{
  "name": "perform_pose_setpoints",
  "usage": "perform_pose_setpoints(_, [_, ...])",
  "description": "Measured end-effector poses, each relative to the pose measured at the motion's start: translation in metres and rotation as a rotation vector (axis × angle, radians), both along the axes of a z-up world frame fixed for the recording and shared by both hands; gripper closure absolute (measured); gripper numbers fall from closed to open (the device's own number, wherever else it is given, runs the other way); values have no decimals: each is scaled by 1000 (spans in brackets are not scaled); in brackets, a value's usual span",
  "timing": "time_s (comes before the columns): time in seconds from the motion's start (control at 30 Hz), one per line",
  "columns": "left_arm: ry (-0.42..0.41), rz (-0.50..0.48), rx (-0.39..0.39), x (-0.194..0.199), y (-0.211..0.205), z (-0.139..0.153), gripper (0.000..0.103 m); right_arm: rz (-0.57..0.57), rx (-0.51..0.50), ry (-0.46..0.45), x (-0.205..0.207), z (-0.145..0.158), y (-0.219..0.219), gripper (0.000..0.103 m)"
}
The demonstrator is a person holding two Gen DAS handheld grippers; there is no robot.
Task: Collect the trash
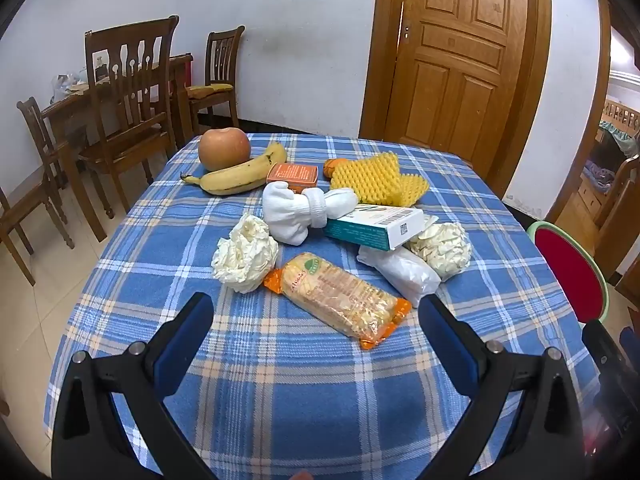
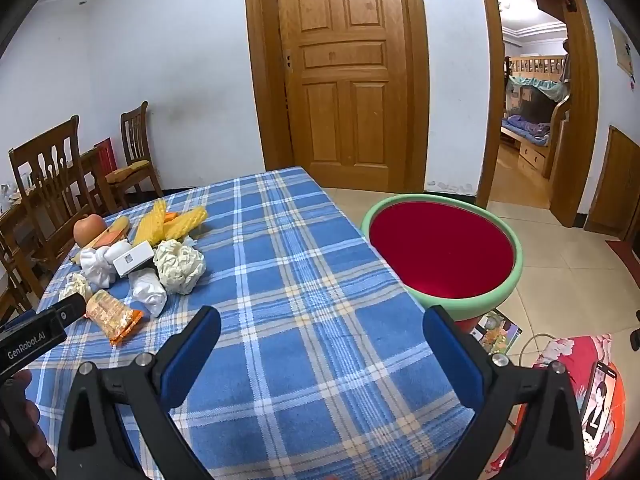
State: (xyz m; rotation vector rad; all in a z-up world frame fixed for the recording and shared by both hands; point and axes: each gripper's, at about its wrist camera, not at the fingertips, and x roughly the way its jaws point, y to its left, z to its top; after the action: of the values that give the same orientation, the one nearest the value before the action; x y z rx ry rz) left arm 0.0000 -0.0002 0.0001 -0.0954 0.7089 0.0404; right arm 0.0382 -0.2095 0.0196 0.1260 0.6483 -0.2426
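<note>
On the blue plaid tablecloth (image 1: 280,380) lies a pile of items. Two crumpled paper balls lie there, one on the left (image 1: 244,256) and one on the right (image 1: 440,249), with a white wrapped packet (image 1: 400,270), an orange cracker pack (image 1: 340,300), a teal and white box (image 1: 374,226) and yellow foam netting (image 1: 372,178). My left gripper (image 1: 316,312) is open and empty, just short of the cracker pack. My right gripper (image 2: 322,328) is open and empty over bare cloth, right of the pile (image 2: 176,266). A red bowl with a green rim (image 2: 440,248) stands beside the table's right edge.
An apple (image 1: 224,148), a banana (image 1: 240,176), rolled white socks (image 1: 300,212), an orange box (image 1: 294,176) and a small orange fruit (image 1: 332,168) lie at the back. Wooden chairs (image 1: 128,100) stand left. A wooden door (image 2: 340,72) is behind. A phone (image 2: 600,400) lies lower right.
</note>
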Motion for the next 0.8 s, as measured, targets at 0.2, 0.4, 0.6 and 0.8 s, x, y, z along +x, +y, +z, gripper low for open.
perform_pose_setpoints(0.2, [3, -9, 0, -1, -2, 0, 2, -8, -3, 3, -5, -2, 3, 0])
perform_pose_setpoints(0.4, [3, -22, 1, 2, -4, -3, 2, -13, -5, 4, -5, -1, 3, 0])
perform_pose_setpoints(0.6, [-3, -48, 1, -3, -8, -1, 2, -29, -12, 9, -6, 2, 1, 0])
perform_pose_setpoints(0.8, [-14, -87, -4, -6, -12, 3, 2, -48, -25, 10, -10, 5, -1, 0])
